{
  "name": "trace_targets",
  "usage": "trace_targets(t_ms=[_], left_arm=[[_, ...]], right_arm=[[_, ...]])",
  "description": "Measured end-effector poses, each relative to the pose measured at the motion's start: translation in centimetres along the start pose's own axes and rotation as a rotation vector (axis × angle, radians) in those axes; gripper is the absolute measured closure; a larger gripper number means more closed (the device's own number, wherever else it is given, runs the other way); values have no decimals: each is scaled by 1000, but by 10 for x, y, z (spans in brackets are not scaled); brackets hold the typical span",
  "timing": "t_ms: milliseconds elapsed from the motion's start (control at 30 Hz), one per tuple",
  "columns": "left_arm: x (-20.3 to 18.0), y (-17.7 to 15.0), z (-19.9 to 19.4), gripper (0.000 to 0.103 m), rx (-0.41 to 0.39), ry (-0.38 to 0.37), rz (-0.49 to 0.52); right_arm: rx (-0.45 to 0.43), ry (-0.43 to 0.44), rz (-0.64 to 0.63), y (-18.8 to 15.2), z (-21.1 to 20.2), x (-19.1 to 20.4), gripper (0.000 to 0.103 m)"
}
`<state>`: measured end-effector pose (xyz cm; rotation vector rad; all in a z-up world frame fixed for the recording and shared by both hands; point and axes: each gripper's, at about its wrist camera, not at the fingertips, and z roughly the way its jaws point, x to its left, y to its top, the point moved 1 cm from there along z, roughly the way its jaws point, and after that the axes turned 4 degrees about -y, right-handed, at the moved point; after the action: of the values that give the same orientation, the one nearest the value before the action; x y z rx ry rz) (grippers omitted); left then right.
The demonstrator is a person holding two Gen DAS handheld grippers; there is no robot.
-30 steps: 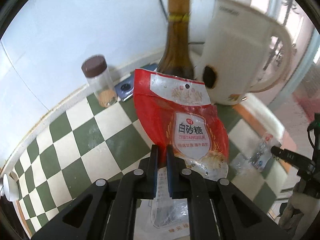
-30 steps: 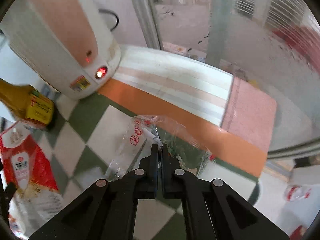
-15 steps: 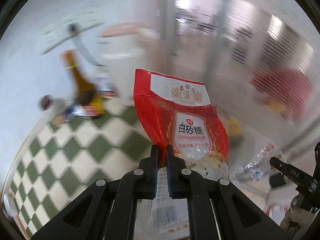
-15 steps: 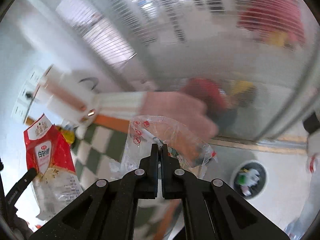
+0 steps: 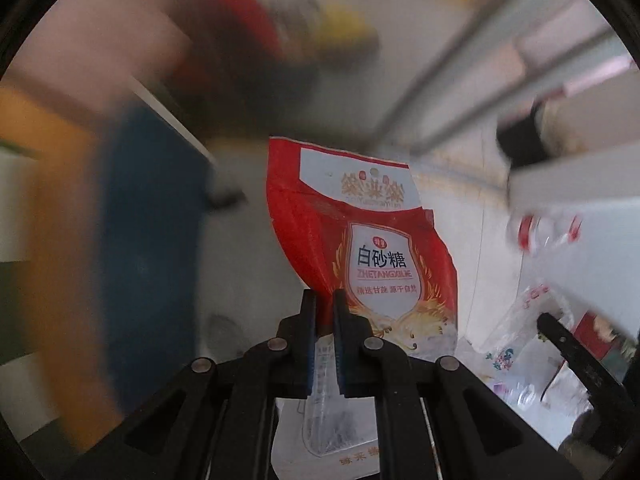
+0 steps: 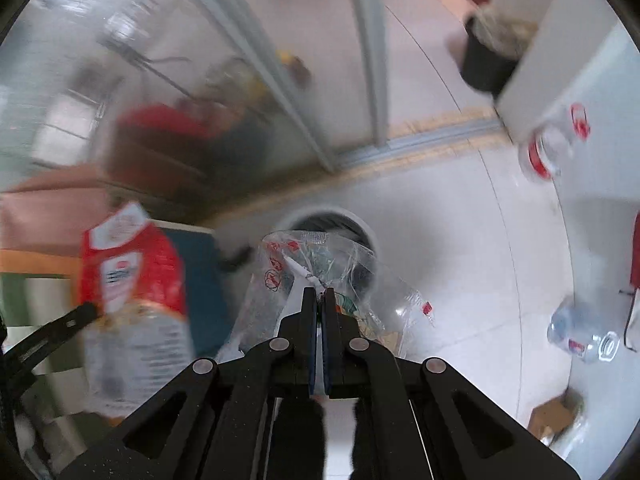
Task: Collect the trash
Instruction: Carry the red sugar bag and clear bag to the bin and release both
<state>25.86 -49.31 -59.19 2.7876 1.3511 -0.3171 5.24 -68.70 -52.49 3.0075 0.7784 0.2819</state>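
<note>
Red sugar bag [image 5: 368, 248] hangs pinched in your left gripper [image 5: 325, 300]; your right gripper [image 6: 319, 300] is clamped on the clear wrapper [image 6: 320, 276]. Centre each over the round bin [image 6: 332, 224] on the floor below before letting go, wrapper first.

The left camera sits on the left gripper [image 5: 324, 300] and looks along its fingers, very close to the red bag [image 5: 360, 248], with a blurry floor behind. The right camera sits on the right gripper [image 6: 319, 298] and looks down at the white floor [image 6: 460, 240] and a round bin [image 6: 332, 220]. Both views show the red bag [image 6: 128, 272], the clear bag [image 5: 516, 336] [image 6: 320, 268] and a bottle [image 5: 540, 232] [image 6: 552, 148].
</note>
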Motion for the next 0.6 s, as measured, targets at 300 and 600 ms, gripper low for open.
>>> trace_targets(t_ms=[300, 600], left_arm=[[-24, 43, 247, 97, 233, 27, 68], [-17, 62, 295, 88, 278, 25, 80]], right_arm=[[125, 35, 39, 14, 221, -52, 101], [192, 39, -65, 27, 344, -20, 101]])
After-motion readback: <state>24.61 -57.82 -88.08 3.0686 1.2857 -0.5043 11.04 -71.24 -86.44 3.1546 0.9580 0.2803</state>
